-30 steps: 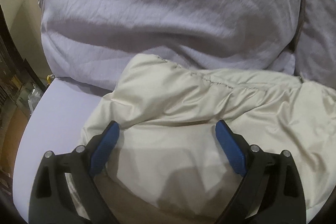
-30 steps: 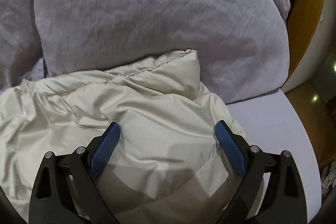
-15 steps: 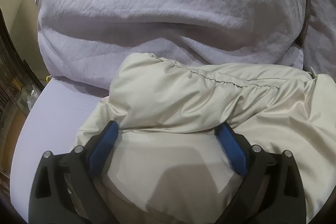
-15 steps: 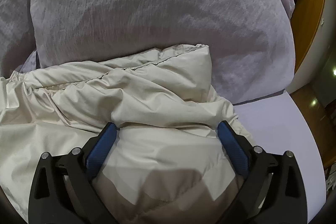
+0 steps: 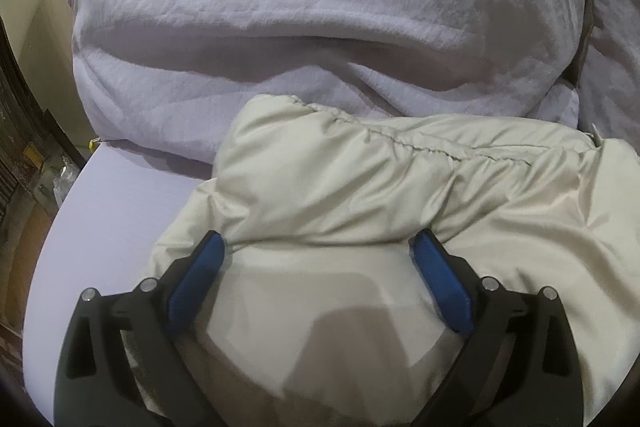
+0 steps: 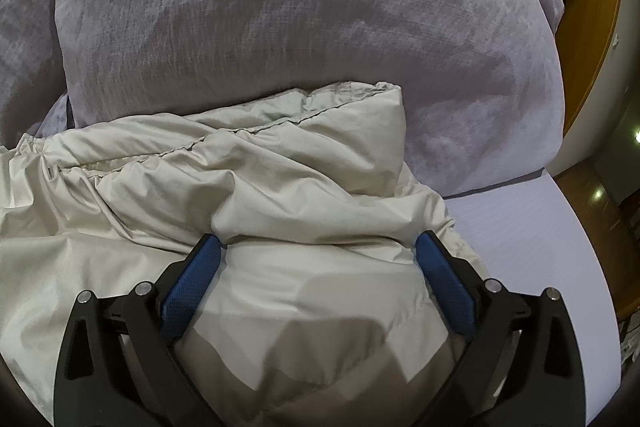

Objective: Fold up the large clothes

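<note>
A puffy cream garment [image 5: 360, 187] lies on a lavender bed sheet [image 5: 120, 211], its stitched edge bunched up against a large grey pillow [image 5: 320, 27]. My left gripper [image 5: 320, 247] is open, its blue pads [image 5: 196, 279] spread over the garment's left end, with a fold of fabric lying between them. The same garment shows in the right wrist view [image 6: 260, 187]. My right gripper [image 6: 320, 247] is open over the garment's right end, pads [image 6: 440, 279] apart, with fabric between them.
A second grey pillow [image 6: 320, 27] stands behind the garment in the right wrist view. The sheet [image 6: 520, 227] ends at the bed's right edge beside a wooden panel [image 6: 592, 27]. Dark furniture [image 5: 24, 167] stands left of the bed.
Both grippers have moved forward and lower onto the garment. The garment's far edge has bunched into a thicker roll closer to the pillows. Both stay open.
</note>
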Tool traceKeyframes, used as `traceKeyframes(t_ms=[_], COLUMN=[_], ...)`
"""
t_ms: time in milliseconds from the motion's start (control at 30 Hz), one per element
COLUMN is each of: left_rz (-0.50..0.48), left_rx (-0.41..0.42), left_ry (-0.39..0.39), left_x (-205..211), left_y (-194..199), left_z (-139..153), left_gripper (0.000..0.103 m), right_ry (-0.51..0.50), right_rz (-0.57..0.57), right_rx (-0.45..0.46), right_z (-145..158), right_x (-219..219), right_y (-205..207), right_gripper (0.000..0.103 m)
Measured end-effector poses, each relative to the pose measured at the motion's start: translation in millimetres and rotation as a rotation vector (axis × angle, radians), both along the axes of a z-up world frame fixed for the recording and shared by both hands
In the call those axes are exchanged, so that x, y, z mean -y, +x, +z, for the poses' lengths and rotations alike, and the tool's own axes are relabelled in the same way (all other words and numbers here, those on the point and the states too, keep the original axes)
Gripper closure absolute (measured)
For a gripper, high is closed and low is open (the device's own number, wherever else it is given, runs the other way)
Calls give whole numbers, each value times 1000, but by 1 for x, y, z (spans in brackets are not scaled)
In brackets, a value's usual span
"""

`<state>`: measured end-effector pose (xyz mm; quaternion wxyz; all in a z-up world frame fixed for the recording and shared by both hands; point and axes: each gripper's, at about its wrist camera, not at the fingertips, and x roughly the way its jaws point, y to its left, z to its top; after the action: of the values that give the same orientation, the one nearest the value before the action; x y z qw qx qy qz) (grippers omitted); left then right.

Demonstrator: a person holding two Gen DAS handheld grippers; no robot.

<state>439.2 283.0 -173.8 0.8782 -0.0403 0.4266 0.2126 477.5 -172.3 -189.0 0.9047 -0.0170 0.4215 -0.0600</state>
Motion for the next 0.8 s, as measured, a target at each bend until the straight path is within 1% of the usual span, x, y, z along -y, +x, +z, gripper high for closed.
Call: traceKeyframes(t_ms=[133,233,333,467,600,700,800], left_rz=[-19,-13,11,42,65,70,78], left_rx=[14,21,18,-3,-25,-27,-28], left_ry=[-12,-30,-56,-99,-168,-219,-268], left_x=[-4,-16,-31,-44,-50,-43,-41], left_y=[-25,-48,-73,-101,-121,-130,-130], left_z=[15,23,26,21,8,2,-6], left_gripper=[7,7,7,8,8,7,7], right_ry=[-5,7,29,123,222,289,353], right_rz=[-9,-19,-57,-113,-134,-150,-159], right_rx=[-16,-7,2,-53,-95,-129,-190], right_z=[14,23,31,24,12,7,-9], right_x=[3,11,28,57,69,82,87], right_y=[-4,-22,-40,-57,-64,-70,-70], right_gripper=[4,4,4,4,4,4,4])
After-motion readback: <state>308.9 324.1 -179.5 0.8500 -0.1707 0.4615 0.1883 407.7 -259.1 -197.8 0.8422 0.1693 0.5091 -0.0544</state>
